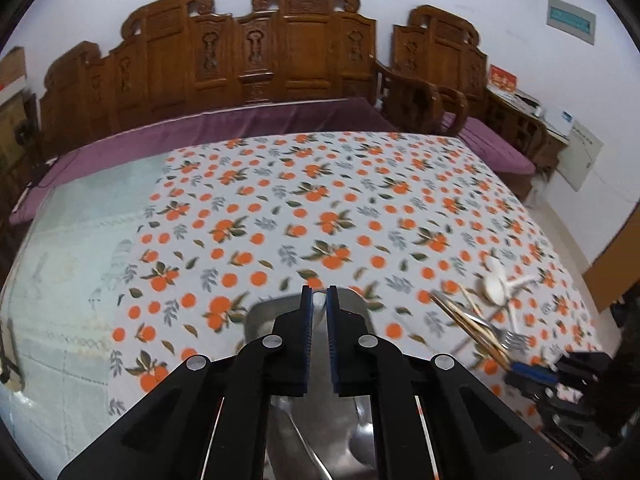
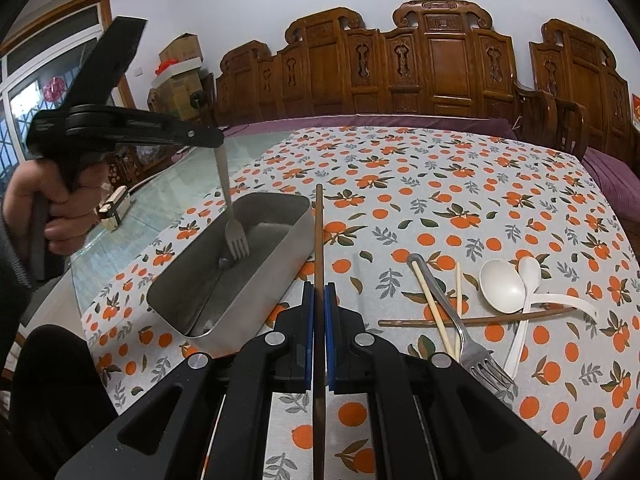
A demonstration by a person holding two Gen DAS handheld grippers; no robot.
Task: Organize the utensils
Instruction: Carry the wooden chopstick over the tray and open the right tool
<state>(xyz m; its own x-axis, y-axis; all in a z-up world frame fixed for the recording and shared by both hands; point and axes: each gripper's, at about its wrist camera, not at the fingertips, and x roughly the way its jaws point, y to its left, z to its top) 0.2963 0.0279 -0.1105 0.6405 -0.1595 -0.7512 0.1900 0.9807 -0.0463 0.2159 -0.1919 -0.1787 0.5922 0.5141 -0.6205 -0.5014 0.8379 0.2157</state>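
Observation:
In the right wrist view my left gripper [image 2: 216, 141] hangs over the metal tray [image 2: 256, 280], shut on the handle of a metal fork [image 2: 236, 236] whose tines dip into the tray. My right gripper [image 2: 319, 292] is shut on a dark brown chopstick [image 2: 319, 220] that points away from me, just right of the tray. The left wrist view shows the left gripper [image 1: 319, 292] with its jaws almost together above the tray [image 1: 260, 312]. A spoon [image 1: 360, 440] lies inside the tray.
To the right, on the orange-print cloth [image 2: 440, 184], lie a second fork [image 2: 460, 328], pale chopsticks [image 2: 434, 316], another brown chopstick [image 2: 480, 320] and two white spoons [image 2: 502, 286]. A hand [image 2: 60, 216] grips the left tool. Carved wooden chairs [image 2: 440, 60] stand behind.

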